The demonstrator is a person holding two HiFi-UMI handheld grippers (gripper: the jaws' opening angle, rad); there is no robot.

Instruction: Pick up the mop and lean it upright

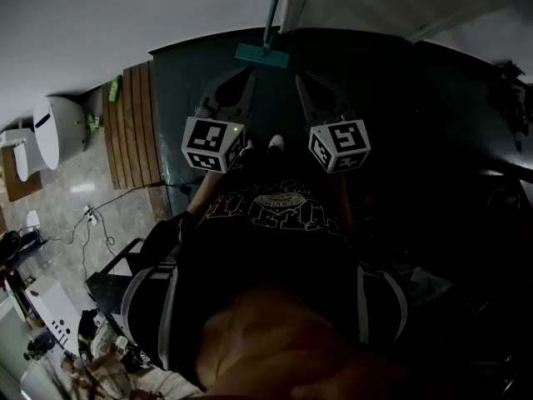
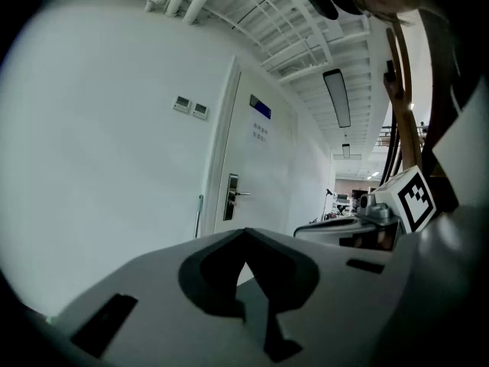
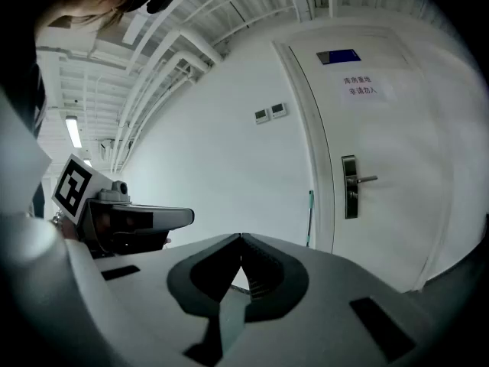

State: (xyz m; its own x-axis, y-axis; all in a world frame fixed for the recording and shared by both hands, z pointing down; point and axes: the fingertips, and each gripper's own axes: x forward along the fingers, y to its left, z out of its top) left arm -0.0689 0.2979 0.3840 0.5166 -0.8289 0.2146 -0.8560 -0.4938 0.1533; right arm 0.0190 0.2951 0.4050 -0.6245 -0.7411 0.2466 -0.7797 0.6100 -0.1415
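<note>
The mop point(image 1: 261, 54) stands upright ahead of both grippers. Its teal head rests on the dark floor point(image 1: 391, 107) just beyond the jaw tips, and its thin handle rises against the wall point(image 1: 125, 15) at the edge of the door frame. In the left gripper view the handle point(image 2: 200, 214) shows as a thin line above and to the left of the jaw tips. In the right gripper view it point(image 3: 310, 219) stands above and to the right of them. Neither gripper touches it.

The left gripper point(image 1: 247, 73) is closed, its jaw tips meeting with nothing between them point(image 2: 244, 232). The right gripper point(image 1: 301, 78) is closed and empty too, its tips pressed together point(image 3: 241, 238). The two are held side by side, apart from each other, both pointing at the wall.

The door point(image 3: 390, 128) is shut and lies ahead, to the right of the mop. Its lever handle point(image 3: 352, 185) is above the height of the right jaws. Two small wall panels point(image 2: 191, 106) sit higher up, left of the door frame. A strip of wooden slats point(image 1: 133, 127) lies on the floor to the left of the left gripper, with a white bin point(image 1: 58, 130) farther left.
</note>
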